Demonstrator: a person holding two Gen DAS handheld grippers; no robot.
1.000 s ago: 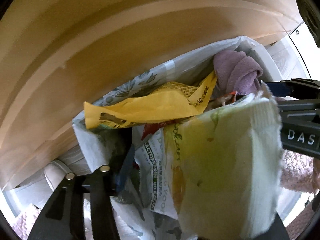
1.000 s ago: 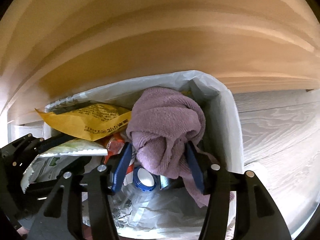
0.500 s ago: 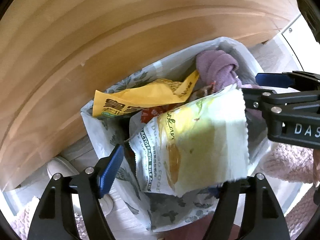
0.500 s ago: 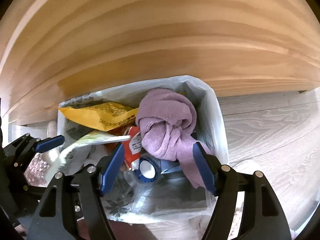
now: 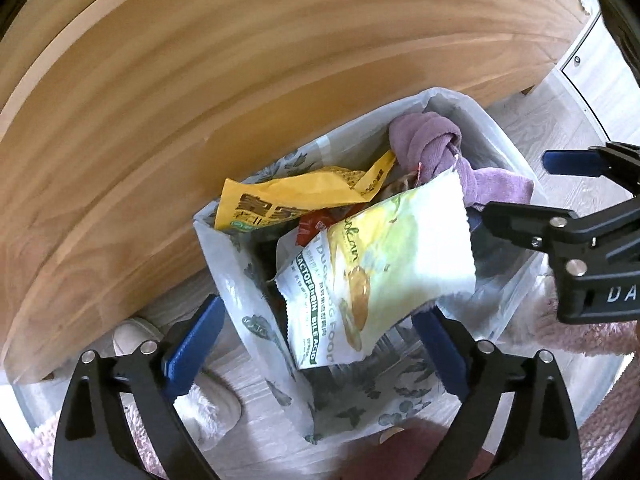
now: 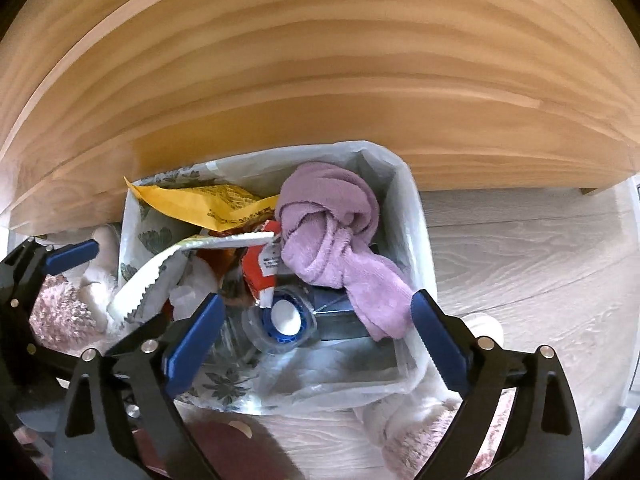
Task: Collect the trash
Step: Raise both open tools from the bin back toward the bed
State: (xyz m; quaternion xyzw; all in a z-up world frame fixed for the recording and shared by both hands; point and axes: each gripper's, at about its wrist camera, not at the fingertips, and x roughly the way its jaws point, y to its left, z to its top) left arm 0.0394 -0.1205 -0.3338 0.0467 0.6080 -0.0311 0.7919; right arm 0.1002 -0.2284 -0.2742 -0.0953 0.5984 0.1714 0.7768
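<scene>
A bin lined with a flower-print bag (image 5: pixel 256 320) stands against a wooden panel. On top of its trash lies a white and yellow-green pouch (image 5: pixel 384 256), free of any finger. My left gripper (image 5: pixel 316 344) hangs above the bin's near rim, its jaws opening with nothing pressed between the pads. My right gripper (image 6: pixel 316 340) also hangs above the bin, jaws opening; the purple cloth (image 6: pixel 332 232) lies loose in the bin beyond them. A yellow packet (image 6: pixel 208 204), a red wrapper (image 6: pixel 260 268) and a blue-capped bottle (image 6: pixel 286 316) also lie inside.
The wooden furniture panel (image 5: pixel 200 100) rises right behind the bin. Pale plank floor (image 6: pixel 520 260) lies to the right. Fluffy pink and white slippers (image 6: pixel 60 316) flank the bin on the floor. A white cabinet (image 5: pixel 592 68) is at far right.
Both grippers opened wider and drew back and up from the bin. The pouch slipped from the left jaws onto the trash. The purple cloth is out of the right jaws.
</scene>
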